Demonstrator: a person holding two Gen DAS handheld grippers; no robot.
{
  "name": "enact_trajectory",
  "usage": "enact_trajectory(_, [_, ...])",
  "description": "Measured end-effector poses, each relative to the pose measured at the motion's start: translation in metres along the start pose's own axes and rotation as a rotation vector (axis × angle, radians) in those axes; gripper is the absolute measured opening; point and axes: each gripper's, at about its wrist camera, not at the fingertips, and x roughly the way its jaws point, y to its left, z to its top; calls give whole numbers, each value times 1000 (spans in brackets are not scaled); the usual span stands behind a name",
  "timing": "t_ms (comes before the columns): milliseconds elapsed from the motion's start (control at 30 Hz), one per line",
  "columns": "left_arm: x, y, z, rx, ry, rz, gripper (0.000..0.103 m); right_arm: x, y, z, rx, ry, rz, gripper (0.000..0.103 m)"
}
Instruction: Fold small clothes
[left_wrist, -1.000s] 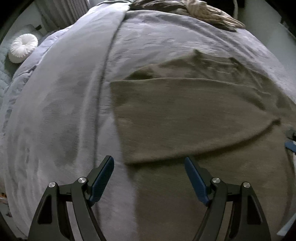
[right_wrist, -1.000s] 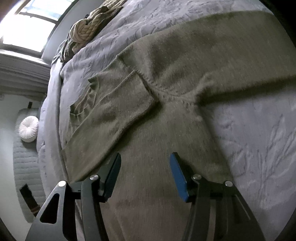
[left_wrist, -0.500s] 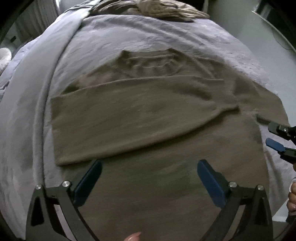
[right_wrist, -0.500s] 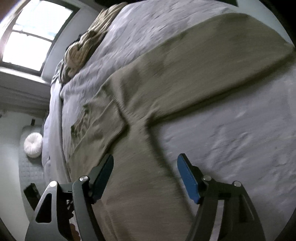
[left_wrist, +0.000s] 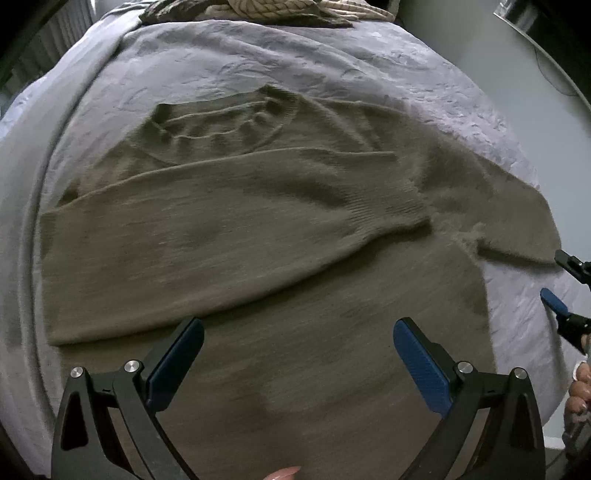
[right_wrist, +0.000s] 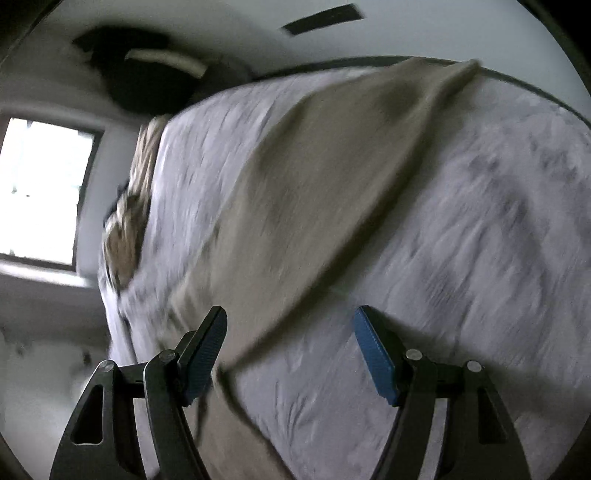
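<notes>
An olive knit sweater (left_wrist: 295, 258) lies flat on a bed's grey-lilac bedspread (left_wrist: 369, 74), collar toward the top of the frame. One sleeve (left_wrist: 221, 251) is already folded across the chest; the other sleeve (right_wrist: 332, 184) stretches out over the cover, running from lower left to upper right in the blurred right wrist view.

The left claw (left_wrist: 298, 354) hangs over the sweater's lower body, its jaws having just opened to full spread with nothing between them. The right claw (right_wrist: 290, 347) has also just been opening; it stands spread, the sleeve's near edge just below its left finger, unpinched. In the left wrist view it shows at the right edge.

The sleeve-folding step looks half done. The next move likely calls for the right claw to pinch the outstretched sleeve and carry it across the chest.
</notes>
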Motion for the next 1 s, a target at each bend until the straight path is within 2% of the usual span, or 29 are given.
enact_trajectory(233, [16, -24, 6, -1, 18, 8, 103, 6, -23, 42, 173, -61, 120, 75])
enact_trajectory(433, [34, -30, 10, -19, 70, 37, 103, 14, -34, 54, 267, -84, 200, 75])
enact_trajectory(567, [40, -27, 12, -36, 69, 75, 103, 15, -39, 59, 305, -80, 236, 75])
enact_trajectory(633, [42, -24, 13, -40, 72, 89, 103, 14, -44, 61, 317, -76, 261, 67])
enact_trajectory(700, [46, -22, 15, -44, 74, 106, 103, 13, -48, 61, 313, -60, 277, 25])
enact_trajectory(767, [48, -20, 15, -38, 79, 116, 103, 16, -46, 60, 306, -50, 280, 11])
enact_trajectory(900, [44, -12, 12, -37, 72, 134, 103, 21, -29, 51, 245, -26, 311, 10])
enact_trajectory(1000, [43, -7, 12, -42, 67, 138, 103, 23, 3, 45, 137, 1, 320, 10])
